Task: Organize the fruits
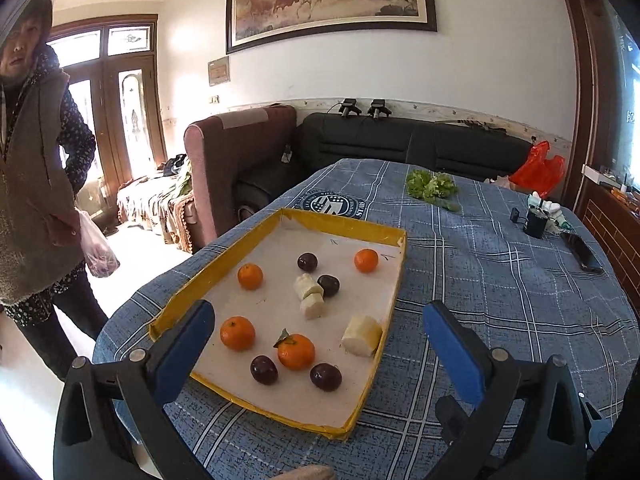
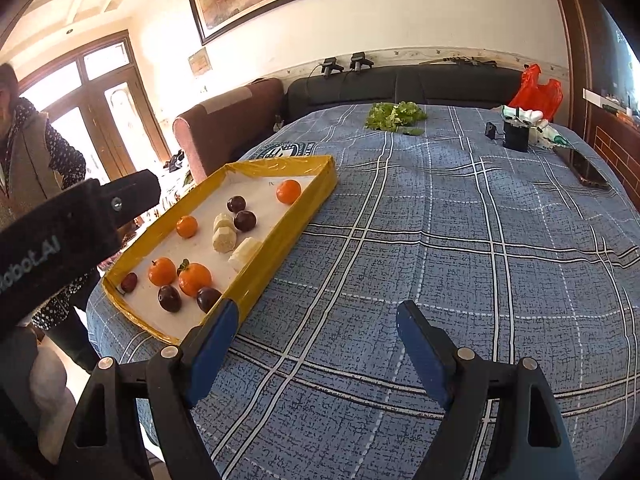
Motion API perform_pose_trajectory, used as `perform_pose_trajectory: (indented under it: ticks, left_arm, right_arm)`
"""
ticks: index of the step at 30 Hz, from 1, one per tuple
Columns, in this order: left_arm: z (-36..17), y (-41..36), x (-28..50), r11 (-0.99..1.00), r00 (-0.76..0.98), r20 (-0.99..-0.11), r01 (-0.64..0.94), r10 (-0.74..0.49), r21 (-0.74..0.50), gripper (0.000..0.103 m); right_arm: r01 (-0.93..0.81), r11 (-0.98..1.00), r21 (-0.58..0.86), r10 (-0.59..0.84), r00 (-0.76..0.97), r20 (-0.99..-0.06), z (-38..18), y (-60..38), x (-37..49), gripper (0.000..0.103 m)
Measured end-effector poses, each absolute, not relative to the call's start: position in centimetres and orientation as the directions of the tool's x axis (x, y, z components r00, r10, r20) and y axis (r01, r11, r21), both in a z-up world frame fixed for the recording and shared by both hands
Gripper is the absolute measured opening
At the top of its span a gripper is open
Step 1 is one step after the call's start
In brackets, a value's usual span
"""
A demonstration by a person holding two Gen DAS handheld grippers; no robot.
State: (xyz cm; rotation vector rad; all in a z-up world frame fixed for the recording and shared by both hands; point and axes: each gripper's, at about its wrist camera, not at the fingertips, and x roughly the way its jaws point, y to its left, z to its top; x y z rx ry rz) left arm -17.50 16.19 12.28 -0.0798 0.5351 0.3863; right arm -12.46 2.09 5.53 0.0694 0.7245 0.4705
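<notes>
A yellow-rimmed tray [image 1: 352, 226] [image 2: 280, 236] with a white floor lies on the blue plaid tablecloth. In it are several oranges, one leafy [image 1: 296, 351] [image 2: 195, 279], several dark plums [image 1: 326, 376] [image 2: 208, 299] and three pale cut chunks [image 1: 362, 336] [image 2: 244, 254]. My left gripper [image 1: 320, 309] is open wide over the tray's near half, nothing between its blue pads; its black body [image 2: 72, 216] shows in the right wrist view. My right gripper [image 2: 318, 308] is open over bare cloth, its left finger by the tray's near right corner.
A person [image 1: 36, 184] stands left of the table holding a plastic bag [image 1: 98, 254]. At the table's far side lie leafy greens [image 1: 430, 186] [image 2: 394, 116], a small black box [image 1: 536, 222] [image 2: 516, 136] and a dark flat phone-like thing [image 1: 582, 252]. Sofas stand behind.
</notes>
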Motion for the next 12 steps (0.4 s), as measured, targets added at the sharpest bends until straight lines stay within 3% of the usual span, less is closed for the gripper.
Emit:
perform_pose_trajectory:
  ticks: [7,12]
  left_arm:
    - [12.5,16.9,-17.8,0.917,0.781,-0.518,-0.399,0.349,0.017,0.103]
    - [11.8,17.6,-17.2,0.925,0.754,-0.582,-0.380,0.303,-0.010,0.103]
  right_arm:
    - [-0.421,0.885,0.196,0.444,0.643,-0.623,5.3,3.3,-12.9,0.086]
    - [-0.397,0.896,0.197,0.427,0.654,-0.624,5.4,3.0,-12.7,0.087]
